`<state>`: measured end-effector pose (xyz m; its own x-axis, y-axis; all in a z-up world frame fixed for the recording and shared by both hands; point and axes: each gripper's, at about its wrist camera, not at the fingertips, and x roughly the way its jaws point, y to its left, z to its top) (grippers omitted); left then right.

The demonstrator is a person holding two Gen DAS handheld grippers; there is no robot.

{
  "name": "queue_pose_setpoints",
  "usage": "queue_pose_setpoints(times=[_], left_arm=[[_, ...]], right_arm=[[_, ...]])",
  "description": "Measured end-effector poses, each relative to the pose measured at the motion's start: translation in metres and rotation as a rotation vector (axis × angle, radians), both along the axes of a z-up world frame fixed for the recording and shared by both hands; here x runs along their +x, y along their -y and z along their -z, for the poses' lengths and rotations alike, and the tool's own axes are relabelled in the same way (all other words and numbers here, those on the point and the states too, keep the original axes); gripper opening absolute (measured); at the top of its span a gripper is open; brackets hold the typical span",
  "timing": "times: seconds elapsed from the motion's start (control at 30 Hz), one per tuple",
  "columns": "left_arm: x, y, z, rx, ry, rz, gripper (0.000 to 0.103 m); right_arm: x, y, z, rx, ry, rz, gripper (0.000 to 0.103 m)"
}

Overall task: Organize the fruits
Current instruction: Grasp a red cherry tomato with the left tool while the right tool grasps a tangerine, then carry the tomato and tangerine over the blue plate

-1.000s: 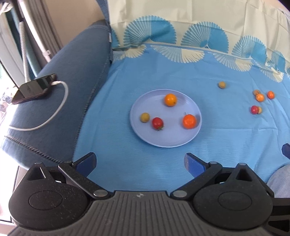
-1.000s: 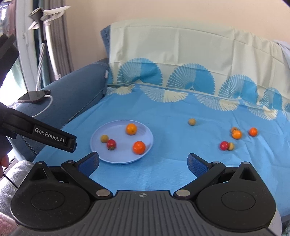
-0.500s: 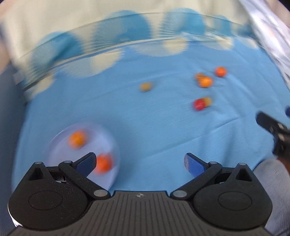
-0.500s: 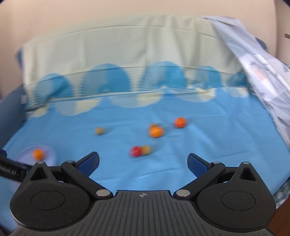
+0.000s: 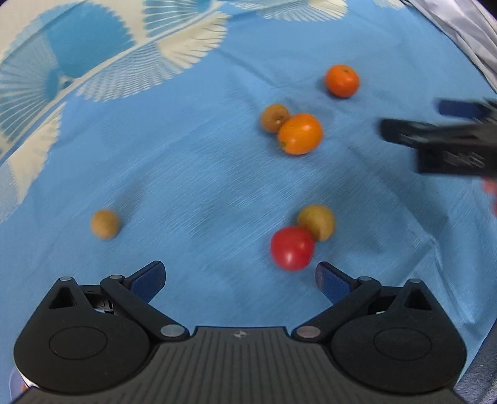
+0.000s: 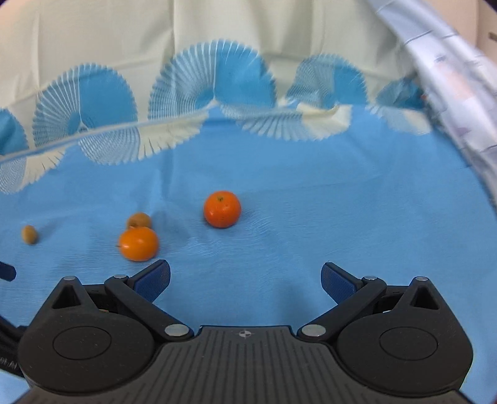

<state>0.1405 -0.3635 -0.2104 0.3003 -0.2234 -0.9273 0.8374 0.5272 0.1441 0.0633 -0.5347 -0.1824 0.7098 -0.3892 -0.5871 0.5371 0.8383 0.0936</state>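
Note:
Loose fruits lie on the blue cloth. In the left wrist view a red tomato [image 5: 291, 247] touches a yellowish fruit [image 5: 316, 222] just ahead of my open left gripper [image 5: 240, 281]. Farther off an orange fruit [image 5: 299, 133] leans on a small brown fruit [image 5: 274, 117], with a tangerine [image 5: 342, 80] beyond and a lone brown fruit [image 5: 105, 223] at the left. My right gripper [image 6: 245, 281] is open and empty, short of the tangerine [image 6: 222, 209], with the orange fruit [image 6: 138, 243] at its left. The right gripper's body [image 5: 441, 141] shows at the left view's right edge.
The blue cloth [image 6: 310, 199] with a fan pattern runs up a cream backrest [image 6: 217, 28]. A pale patterned fabric [image 6: 459, 80] drapes at the right. A sliver of the plate [image 5: 14, 380] shows at the bottom left of the left wrist view.
Both grippers swung right, away from the plate, and came close to the scattered fruits. The plate has almost left the left view. Both stay open.

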Motion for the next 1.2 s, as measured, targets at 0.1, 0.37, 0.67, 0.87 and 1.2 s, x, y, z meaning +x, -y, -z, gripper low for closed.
queue_pose_setpoints(times=[0.1,0.37,0.67,0.87,1.2], left_arm=[[0.005,0.008,0.006,-0.014,-0.022,0.036,0.103],[0.010,0.011,-0.001,-0.102,-0.053,0.087,0.039],[0.007,-0.002,-0.016,-0.097,-0.035,0.030,0.032],[-0.005,-0.048,-0.051,-0.066,-0.016,-0.143,0.032],[-0.064,-0.161,-0.111,-0.060,-0.023,-0.309,0.032]], right_arm=[[0.028,0.013,0.011,-0.022,0.008,-0.040,0.102],[0.076,0.026,0.024,-0.092,0.018,-0.104,0.078],[0.050,0.003,0.008,-0.146,0.026,-0.082,0.038],[-0.003,-0.014,-0.022,-0.100,0.103,-0.013,0.038],[-0.090,-0.123,-0.072,-0.089,0.178,-0.097,0.038]])
